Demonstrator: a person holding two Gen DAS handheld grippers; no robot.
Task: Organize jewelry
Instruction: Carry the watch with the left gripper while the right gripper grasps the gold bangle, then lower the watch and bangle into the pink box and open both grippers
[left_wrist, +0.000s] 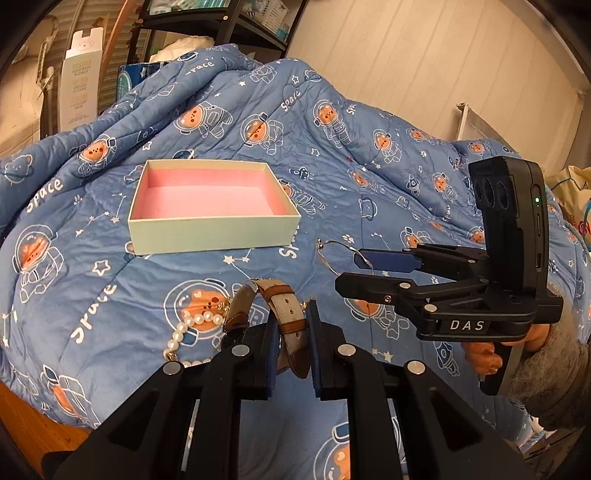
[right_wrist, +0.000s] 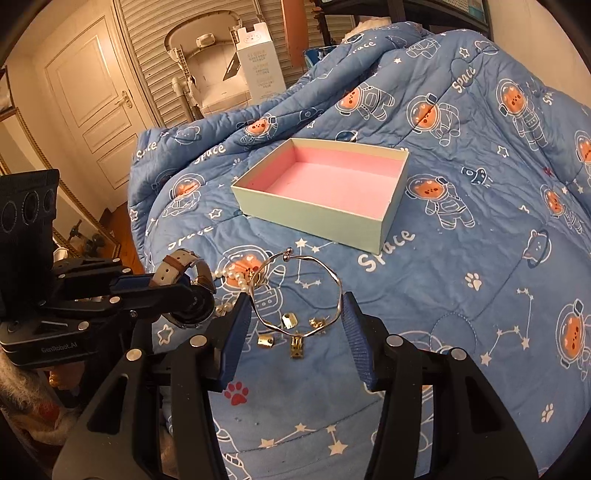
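A pale green box (left_wrist: 214, 206) with pink lining sits empty on the blue quilt; it also shows in the right wrist view (right_wrist: 325, 188). My left gripper (left_wrist: 291, 328) is shut on a wristwatch with a beige and brown strap (left_wrist: 284, 310), also in the right wrist view (right_wrist: 181, 273). My right gripper (right_wrist: 295, 317) is shut on a thin silver bangle (right_wrist: 295, 291), held between its blue pads; it shows in the left wrist view (left_wrist: 340, 254) too. A pearl bracelet (left_wrist: 192, 328) lies on the quilt by the watch. Small gold earrings (right_wrist: 290, 332) lie under the bangle.
The blue space-print quilt (right_wrist: 461, 258) covers the whole surface and bulges behind the box. A white carton (right_wrist: 258, 62) and shuttered doors stand behind. A black shelf (left_wrist: 221, 26) is at the back.
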